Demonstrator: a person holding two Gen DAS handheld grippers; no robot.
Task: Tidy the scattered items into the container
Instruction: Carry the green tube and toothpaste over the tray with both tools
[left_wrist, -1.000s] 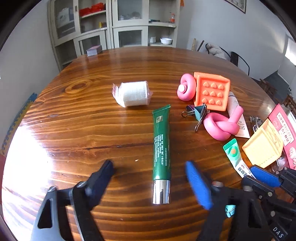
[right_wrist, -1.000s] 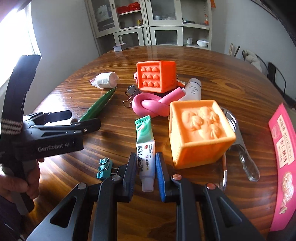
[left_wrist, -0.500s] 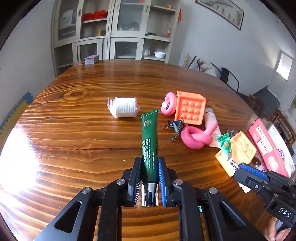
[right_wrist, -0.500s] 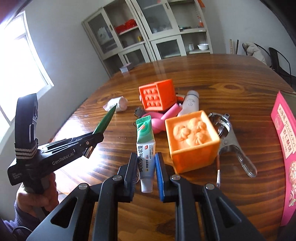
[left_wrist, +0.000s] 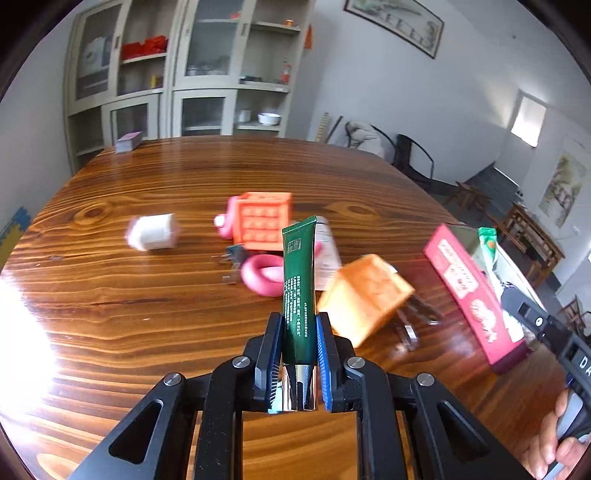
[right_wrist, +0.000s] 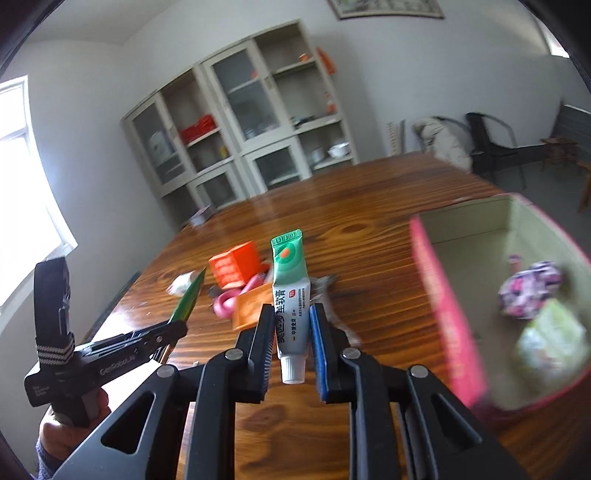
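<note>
Clamping the green tube (left_wrist: 298, 291) near its silver cap, the left gripper (left_wrist: 297, 356) holds it up off the wooden table (left_wrist: 147, 306), crimped end pointing far. The right gripper (right_wrist: 291, 341) is likewise closed on the white-and-green toothpaste tube (right_wrist: 290, 295), cap toward the camera, raised just left of the pink box (right_wrist: 448, 314), which already holds a patterned bundle (right_wrist: 530, 290) and a pale green packet (right_wrist: 552, 341). Farther on the table lie two orange cubes (left_wrist: 264, 219), a pink ring (left_wrist: 260, 275) and a white roll (left_wrist: 153, 232).
</note>
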